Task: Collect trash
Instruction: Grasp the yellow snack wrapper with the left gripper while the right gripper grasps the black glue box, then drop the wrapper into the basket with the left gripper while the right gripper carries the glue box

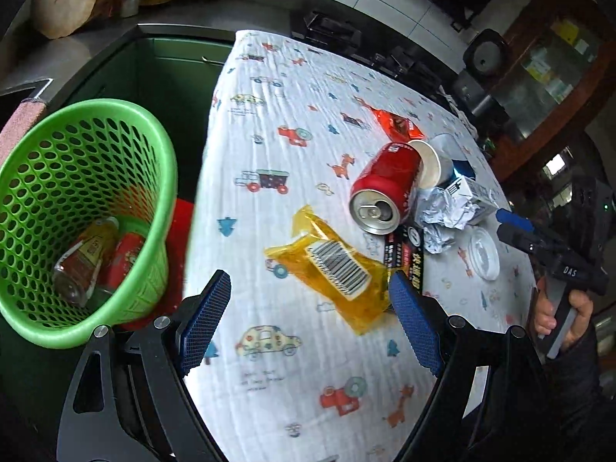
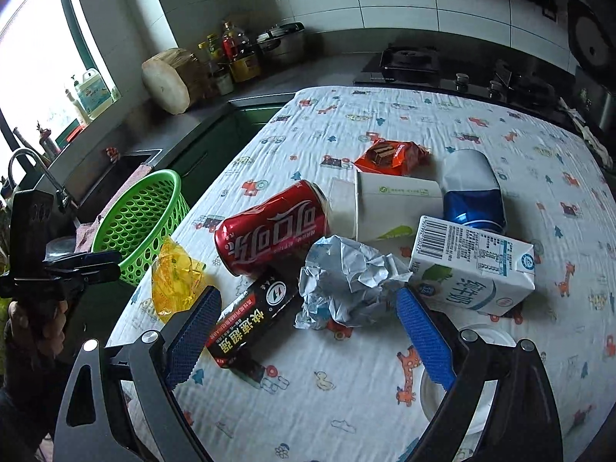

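Observation:
Trash lies in a heap on the patterned tablecloth (image 1: 292,88): a yellow wrapper (image 1: 335,269), a red can (image 2: 269,227) on its side, a paper cup (image 2: 389,208), crumpled paper (image 2: 346,281), a black packet (image 2: 250,319), a milk carton (image 2: 473,265), a dented blue-white can (image 2: 471,188) and an orange wrapper (image 2: 392,156). My left gripper (image 1: 308,281) hovers open over the yellow wrapper. My right gripper (image 2: 308,296) hovers open above the crumpled paper and black packet. Neither holds anything. The green basket (image 1: 77,208) beside the table's left edge holds a bottle and a red can.
A white lid (image 1: 483,254) lies near the table's right edge, partly under my right finger. A kitchen counter with a wooden block (image 2: 169,81), bottles, a pot and a stove (image 2: 408,61) runs behind the table. A sink (image 2: 115,177) lies past the basket.

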`<move>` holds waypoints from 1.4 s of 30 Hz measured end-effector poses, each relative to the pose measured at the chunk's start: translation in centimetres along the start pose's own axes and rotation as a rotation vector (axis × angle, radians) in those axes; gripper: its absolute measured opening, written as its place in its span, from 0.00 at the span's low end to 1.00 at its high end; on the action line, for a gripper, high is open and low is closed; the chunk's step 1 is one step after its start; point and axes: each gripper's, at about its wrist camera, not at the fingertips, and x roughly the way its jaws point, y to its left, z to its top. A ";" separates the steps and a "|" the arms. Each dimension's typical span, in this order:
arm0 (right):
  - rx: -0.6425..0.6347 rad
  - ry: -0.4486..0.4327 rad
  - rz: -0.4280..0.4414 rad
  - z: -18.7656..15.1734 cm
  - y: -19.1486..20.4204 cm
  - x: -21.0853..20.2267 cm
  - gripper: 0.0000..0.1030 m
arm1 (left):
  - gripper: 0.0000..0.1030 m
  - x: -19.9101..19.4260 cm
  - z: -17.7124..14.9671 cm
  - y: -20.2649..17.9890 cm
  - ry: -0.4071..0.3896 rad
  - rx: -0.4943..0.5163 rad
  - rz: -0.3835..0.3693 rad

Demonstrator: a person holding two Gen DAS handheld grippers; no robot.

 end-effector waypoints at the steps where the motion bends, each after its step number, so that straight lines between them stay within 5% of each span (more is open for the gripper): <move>1: 0.005 0.004 0.009 -0.2 -0.2 0.1 0.87 | 0.81 0.6 0.1 -0.5 0.012 -0.010 -0.007; 18: 0.025 0.080 0.122 -4.2 2.7 1.6 0.83 | 0.79 8.4 0.7 -1.6 0.137 -0.217 0.034; 24: 0.080 0.110 0.138 -4.3 3.4 3.2 0.76 | 0.49 8.9 0.9 -2.0 0.154 -0.197 -0.014; 34: 0.219 0.177 0.165 -3.2 4.0 6.1 0.63 | 0.34 5.8 0.3 -1.0 0.079 -0.143 -0.059; 42: 0.220 0.248 0.016 -2.0 6.7 8.7 0.61 | 0.34 1.3 0.4 2.5 -0.011 -0.142 -0.054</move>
